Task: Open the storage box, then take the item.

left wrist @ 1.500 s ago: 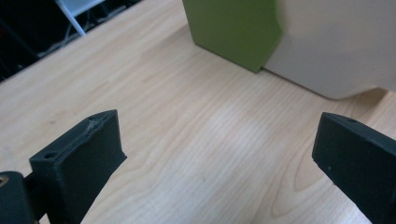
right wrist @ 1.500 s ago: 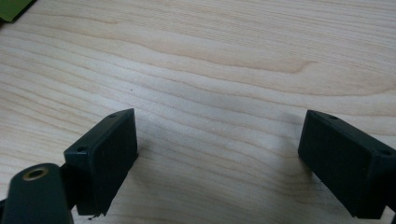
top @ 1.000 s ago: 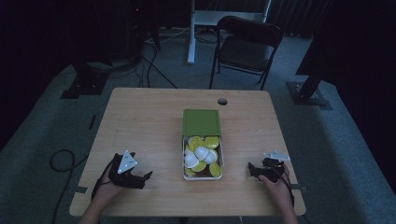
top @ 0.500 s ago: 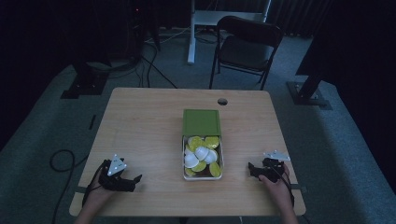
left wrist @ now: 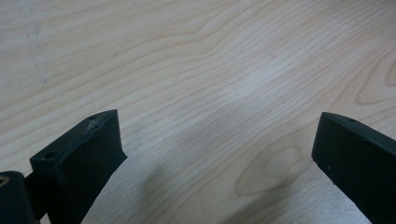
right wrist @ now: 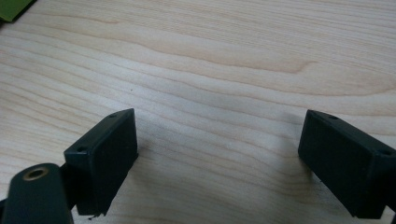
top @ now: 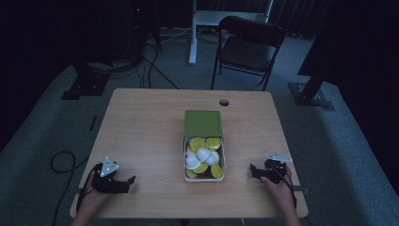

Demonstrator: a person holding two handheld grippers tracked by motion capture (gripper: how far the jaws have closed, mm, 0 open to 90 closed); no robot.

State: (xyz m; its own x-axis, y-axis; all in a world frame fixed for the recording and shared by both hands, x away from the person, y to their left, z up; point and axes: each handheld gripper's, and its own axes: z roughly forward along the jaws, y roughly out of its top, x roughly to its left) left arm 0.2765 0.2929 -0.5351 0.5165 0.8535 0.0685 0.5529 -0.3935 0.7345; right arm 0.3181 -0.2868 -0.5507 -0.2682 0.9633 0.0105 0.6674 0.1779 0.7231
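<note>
A dim room holds a pale wooden tabletop (top: 141,127). At its middle sits a white tray (top: 223,165) of yellow and white cups (top: 203,155), likely light, smooth and easily dented; rims look best to pinch. Left claw (top: 126,181) and right claw (top: 253,170) rest released, well apart from it.

In the high view the box (top: 203,165) holds yellow and white pieces too small and dim to identify. Both forearms are cut off by the bottom edge. In the right gripper view a green corner (right wrist: 11,8) is cut off at the top left; the right claw's (right wrist: 217,161) jaws are cropped at the bottom.
</note>
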